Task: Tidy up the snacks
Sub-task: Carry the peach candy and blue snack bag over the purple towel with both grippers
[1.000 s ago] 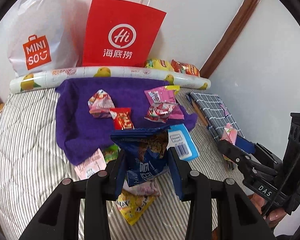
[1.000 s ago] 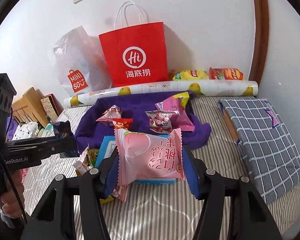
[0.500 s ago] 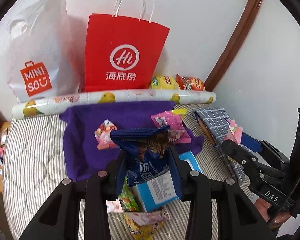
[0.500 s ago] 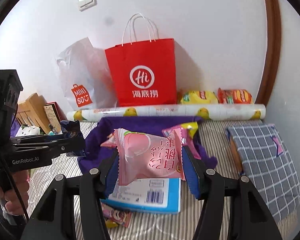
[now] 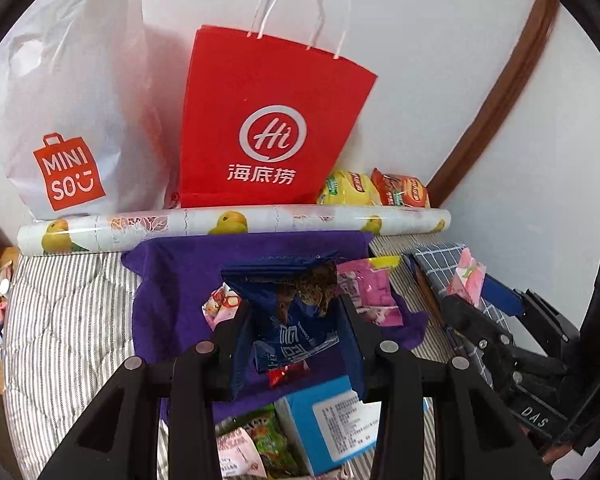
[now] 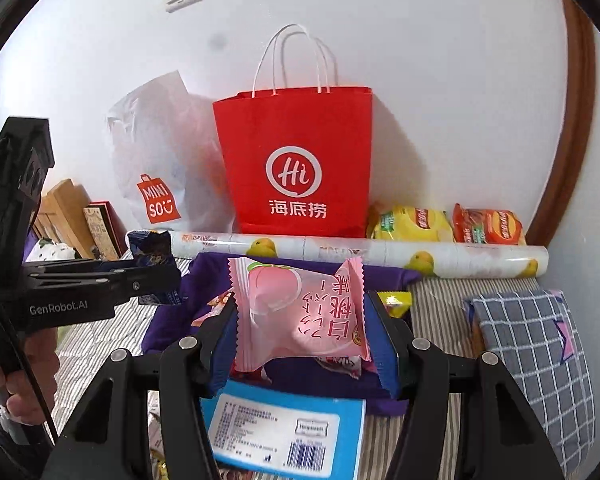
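My left gripper (image 5: pixel 296 344) is shut on a dark blue snack packet (image 5: pixel 288 308), held above the purple cloth (image 5: pixel 172 280); the packet also shows in the right wrist view (image 6: pixel 152 256). My right gripper (image 6: pixel 304 344) is shut on a pink peach snack packet (image 6: pixel 300 312), also seen at the right in the left wrist view (image 5: pixel 466 276). Both face the red paper bag (image 5: pixel 268 132) and the white MINISO bag (image 5: pixel 76 120) against the wall. Loose snacks (image 5: pixel 370 292) lie on the cloth. A blue box (image 6: pixel 284 432) lies below.
A rolled fruit-print sheet (image 5: pixel 236 222) lies in front of the bags. Yellow and orange chip bags (image 6: pixel 444 226) sit at the back right. A checked grey pouch (image 6: pixel 540 360) lies at the right on the striped bedding (image 5: pixel 60 320). Wooden items (image 6: pixel 72 216) stand far left.
Both grippers have risen and moved forward toward the bags, each keeping its packet. The bags look larger and the loose snacks have dropped lower in view.
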A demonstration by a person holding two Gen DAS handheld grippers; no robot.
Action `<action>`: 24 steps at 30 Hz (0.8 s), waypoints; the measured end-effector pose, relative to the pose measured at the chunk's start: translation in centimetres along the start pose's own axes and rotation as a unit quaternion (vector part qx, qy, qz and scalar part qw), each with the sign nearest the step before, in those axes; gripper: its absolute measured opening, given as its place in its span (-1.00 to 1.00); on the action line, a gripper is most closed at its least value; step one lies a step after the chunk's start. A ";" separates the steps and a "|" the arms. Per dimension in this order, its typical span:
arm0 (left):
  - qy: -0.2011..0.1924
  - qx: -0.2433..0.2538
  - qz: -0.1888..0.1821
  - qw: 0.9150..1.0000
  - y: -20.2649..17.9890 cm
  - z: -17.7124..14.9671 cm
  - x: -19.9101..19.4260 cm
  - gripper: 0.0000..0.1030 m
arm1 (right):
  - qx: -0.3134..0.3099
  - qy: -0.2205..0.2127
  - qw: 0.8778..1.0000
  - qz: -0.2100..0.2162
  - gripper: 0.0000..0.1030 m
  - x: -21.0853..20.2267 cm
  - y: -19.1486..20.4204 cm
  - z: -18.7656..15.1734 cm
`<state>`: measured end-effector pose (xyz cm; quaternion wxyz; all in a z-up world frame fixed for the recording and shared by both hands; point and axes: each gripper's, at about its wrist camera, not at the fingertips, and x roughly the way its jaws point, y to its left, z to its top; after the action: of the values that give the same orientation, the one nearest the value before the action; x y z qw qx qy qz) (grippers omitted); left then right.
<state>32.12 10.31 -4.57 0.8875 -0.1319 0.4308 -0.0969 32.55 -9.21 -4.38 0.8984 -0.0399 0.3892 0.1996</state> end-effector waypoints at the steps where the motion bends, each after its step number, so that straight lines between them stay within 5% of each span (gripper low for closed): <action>1: 0.002 -0.002 0.001 1.000 0.2 0.2 0.4 -0.27 | -0.001 0.002 1.000 0.004 0.12 0.6 0.0 0.1; 24: 0.043 -0.015 0.029 0.999 2.1 1.2 6.5 -0.27 | 0.035 0.032 0.998 0.048 0.12 9.2 -2.3 -0.2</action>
<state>37.20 10.60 -9.32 0.8686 -0.1281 0.4734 -0.0703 38.98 -8.33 -11.32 0.8755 0.0040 0.4262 0.2276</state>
